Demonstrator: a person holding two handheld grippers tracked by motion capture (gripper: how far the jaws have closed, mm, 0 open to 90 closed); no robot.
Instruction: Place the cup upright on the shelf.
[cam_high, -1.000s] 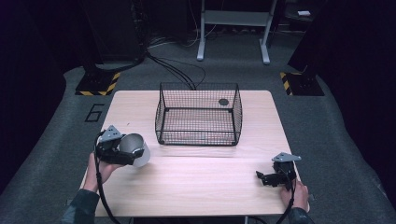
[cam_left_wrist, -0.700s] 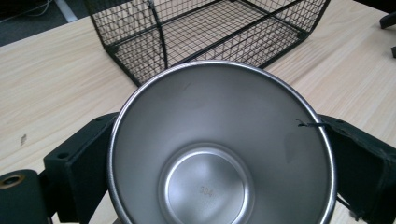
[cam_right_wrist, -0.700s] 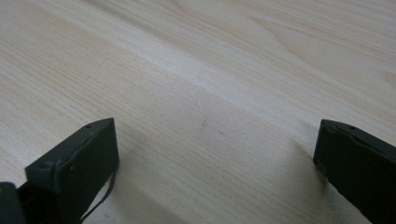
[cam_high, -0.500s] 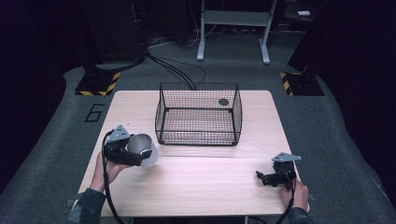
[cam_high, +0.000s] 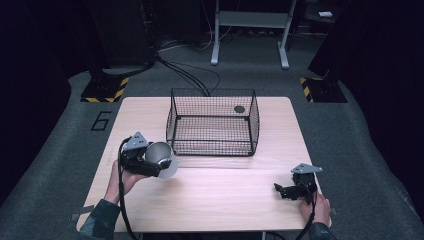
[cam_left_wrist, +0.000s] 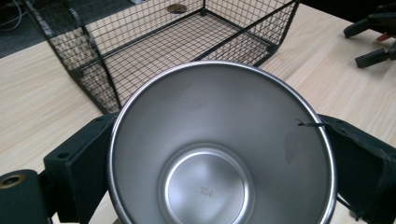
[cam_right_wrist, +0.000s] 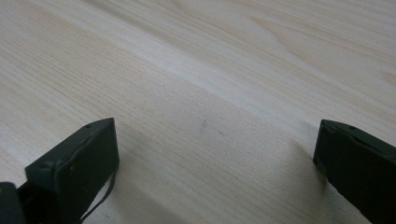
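Note:
A stainless steel cup (cam_high: 161, 159) is held above the left part of the table, my left gripper (cam_high: 150, 162) shut on it. In the left gripper view the cup's (cam_left_wrist: 219, 154) mouth faces the camera, empty inside, with a black jaw pressed on each side of its wall. A black wire basket (cam_high: 212, 122) stands at the table's back middle, just right of and beyond the cup; the basket (cam_left_wrist: 159, 42) holds a small dark round thing (cam_high: 239, 109) near its far right corner. My right gripper (cam_high: 281, 190) rests low at the table's front right, open, over bare wood (cam_right_wrist: 210, 116).
The light wooden table (cam_high: 220, 200) ends close in front of both hands. Around it lies grey floor with black cables (cam_high: 185, 75), a metal stand (cam_high: 250, 30) behind, and yellow-black striped bases (cam_high: 105, 92) at the back left and right.
My left gripper has carried the cup to the right and a little forward, closer to the basket's left front corner. The right gripper has stayed where it was.

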